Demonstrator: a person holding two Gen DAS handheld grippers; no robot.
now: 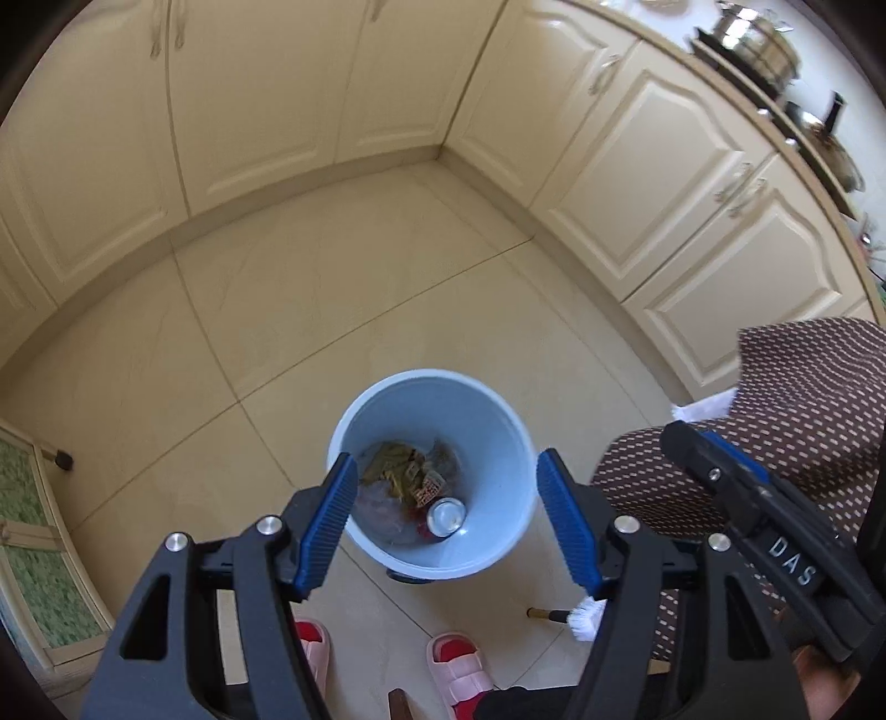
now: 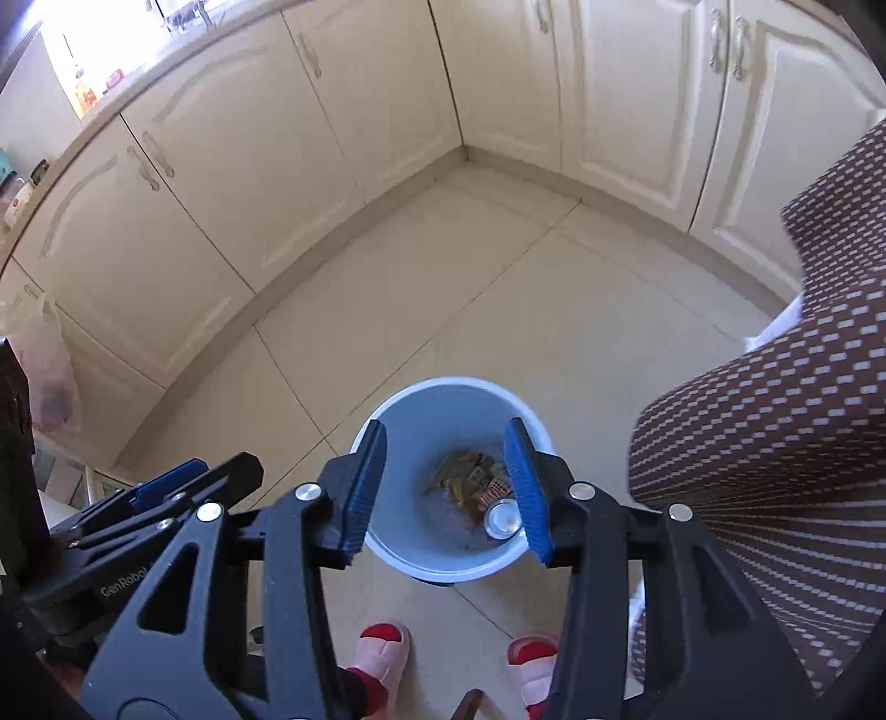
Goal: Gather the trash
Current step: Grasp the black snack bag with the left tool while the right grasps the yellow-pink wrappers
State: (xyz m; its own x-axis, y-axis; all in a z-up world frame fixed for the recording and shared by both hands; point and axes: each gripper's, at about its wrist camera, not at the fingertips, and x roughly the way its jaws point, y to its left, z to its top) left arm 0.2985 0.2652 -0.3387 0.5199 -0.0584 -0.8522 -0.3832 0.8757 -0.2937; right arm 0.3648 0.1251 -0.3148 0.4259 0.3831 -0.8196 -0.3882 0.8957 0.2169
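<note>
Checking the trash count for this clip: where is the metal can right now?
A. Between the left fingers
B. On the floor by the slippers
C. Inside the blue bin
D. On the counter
C: the can stands in the bin among wrappers.

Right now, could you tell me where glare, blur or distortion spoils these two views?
Left wrist view: fisheye bends the cabinets and floor joints; the pot at the top right is smeared. Right wrist view: the window corner at the top left is blown out white; the bin and can stay fairly sharp.
</note>
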